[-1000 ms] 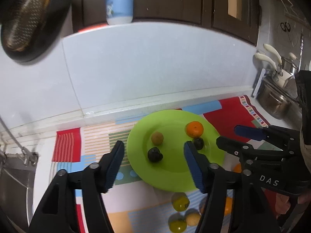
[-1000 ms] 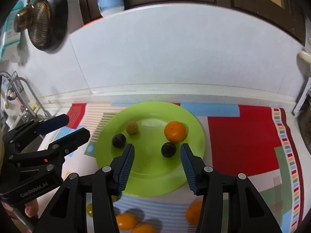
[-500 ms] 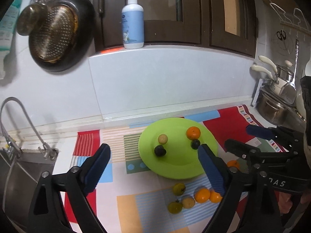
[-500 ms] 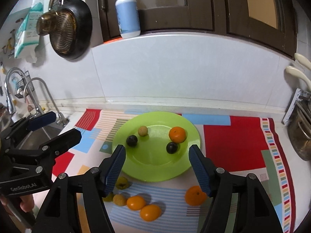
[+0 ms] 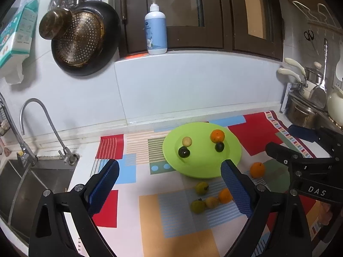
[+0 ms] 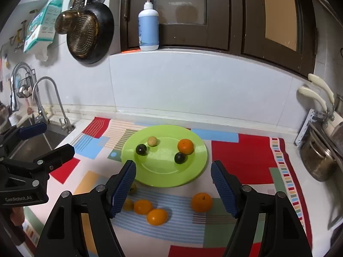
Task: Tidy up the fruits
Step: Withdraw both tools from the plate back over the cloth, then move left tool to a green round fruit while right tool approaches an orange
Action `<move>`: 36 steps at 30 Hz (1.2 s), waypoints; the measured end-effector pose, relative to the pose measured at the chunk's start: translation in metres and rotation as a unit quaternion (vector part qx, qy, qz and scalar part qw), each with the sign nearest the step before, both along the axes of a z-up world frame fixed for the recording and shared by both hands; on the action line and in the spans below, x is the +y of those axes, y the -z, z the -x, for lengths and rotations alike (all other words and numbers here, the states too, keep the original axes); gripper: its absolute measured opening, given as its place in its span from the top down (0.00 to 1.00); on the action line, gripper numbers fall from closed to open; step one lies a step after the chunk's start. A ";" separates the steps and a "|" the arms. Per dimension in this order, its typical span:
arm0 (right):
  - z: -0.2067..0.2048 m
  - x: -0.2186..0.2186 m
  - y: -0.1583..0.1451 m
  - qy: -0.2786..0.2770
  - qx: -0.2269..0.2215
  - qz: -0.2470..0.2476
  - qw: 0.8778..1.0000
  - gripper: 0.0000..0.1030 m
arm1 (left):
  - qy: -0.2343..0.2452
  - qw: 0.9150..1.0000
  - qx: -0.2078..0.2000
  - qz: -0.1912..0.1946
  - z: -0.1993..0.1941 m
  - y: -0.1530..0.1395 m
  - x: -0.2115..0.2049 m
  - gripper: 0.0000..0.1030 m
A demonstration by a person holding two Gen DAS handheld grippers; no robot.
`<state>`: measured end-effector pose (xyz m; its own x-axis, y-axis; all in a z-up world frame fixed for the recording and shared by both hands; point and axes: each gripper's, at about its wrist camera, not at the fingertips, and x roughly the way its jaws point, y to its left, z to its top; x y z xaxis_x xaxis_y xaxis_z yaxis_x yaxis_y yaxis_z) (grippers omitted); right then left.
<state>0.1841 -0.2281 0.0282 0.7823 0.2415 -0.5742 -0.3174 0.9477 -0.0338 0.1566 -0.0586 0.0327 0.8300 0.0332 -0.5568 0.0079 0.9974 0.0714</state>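
Fruits lie partly on the green plate (image 6: 199, 162), partly on the patterned mat (image 6: 246, 160) in front of its near edge. Left gripper (image 5: 169, 184) and right gripper (image 6: 172, 189) both hang above the mat, jaws spread wide, holding nothing. Sink (image 5: 19, 184) borders the mat's left side.

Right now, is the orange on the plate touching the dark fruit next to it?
Touching, it appears: right wrist view shows the orange and dark fruit overlapping on the green plate, no gap.

White tiled wall (image 5: 182, 85), dark wooden cabinets (image 6: 214, 12), steel sink (image 5: 21, 182).
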 end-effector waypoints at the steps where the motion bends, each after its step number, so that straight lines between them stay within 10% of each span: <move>1: 0.004 -0.001 0.000 -0.002 -0.002 0.000 1.000 0.29 | 0.001 1.000 -0.001 -0.002 0.003 0.000 -0.001 0.06; 36: 0.021 0.014 0.069 -0.052 0.065 0.071 0.994 0.29 | 0.062 0.994 0.044 -0.074 0.016 0.071 -0.011 0.06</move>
